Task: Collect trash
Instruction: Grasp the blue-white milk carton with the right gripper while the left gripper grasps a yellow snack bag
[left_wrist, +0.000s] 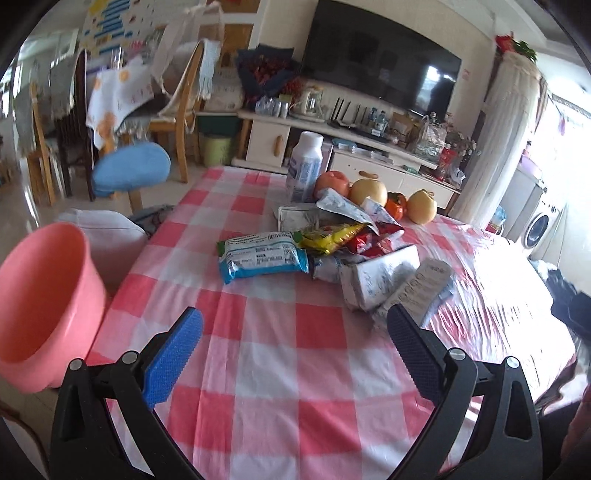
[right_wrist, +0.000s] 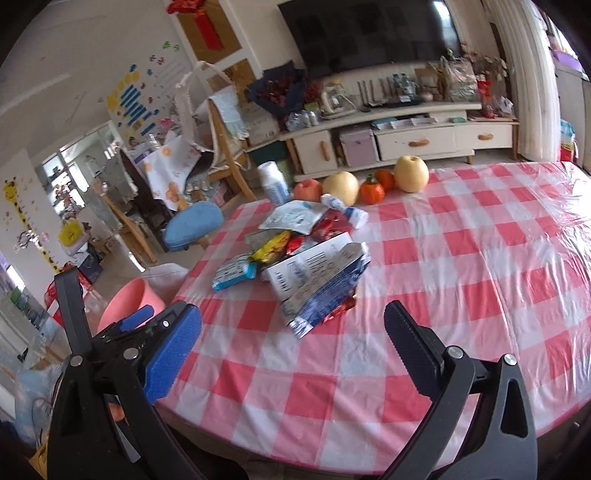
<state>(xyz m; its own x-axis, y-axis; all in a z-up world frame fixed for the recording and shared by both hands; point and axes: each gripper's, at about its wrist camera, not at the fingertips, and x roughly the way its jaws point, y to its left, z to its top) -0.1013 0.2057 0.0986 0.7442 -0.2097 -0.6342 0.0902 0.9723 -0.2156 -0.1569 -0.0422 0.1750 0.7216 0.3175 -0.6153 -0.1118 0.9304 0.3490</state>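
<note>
A pile of trash lies mid-table: a blue-and-white wrapper (left_wrist: 263, 255) (right_wrist: 234, 273), a yellow snack bag (left_wrist: 328, 237) (right_wrist: 271, 246), red wrappers (left_wrist: 373, 240), a white carton (left_wrist: 380, 278) (right_wrist: 314, 267) and crumpled foil packs (right_wrist: 321, 302). A pink bucket (left_wrist: 40, 295) (right_wrist: 129, 301) stands off the table's left edge. My left gripper (left_wrist: 295, 332) is open and empty above the cloth, short of the pile. My right gripper (right_wrist: 293, 334) is open and empty, just in front of the foil packs. The left gripper's body shows at the left of the right wrist view.
The table has a red-and-white checked cloth (left_wrist: 280, 369) (right_wrist: 461, 266). At its far side stand a white bottle (left_wrist: 306, 171) (right_wrist: 273, 182), an apple (left_wrist: 332, 182), two pears (right_wrist: 410, 173) and persimmons (right_wrist: 373, 190). Chairs, a blue stool (left_wrist: 129, 170) and a TV cabinet lie beyond.
</note>
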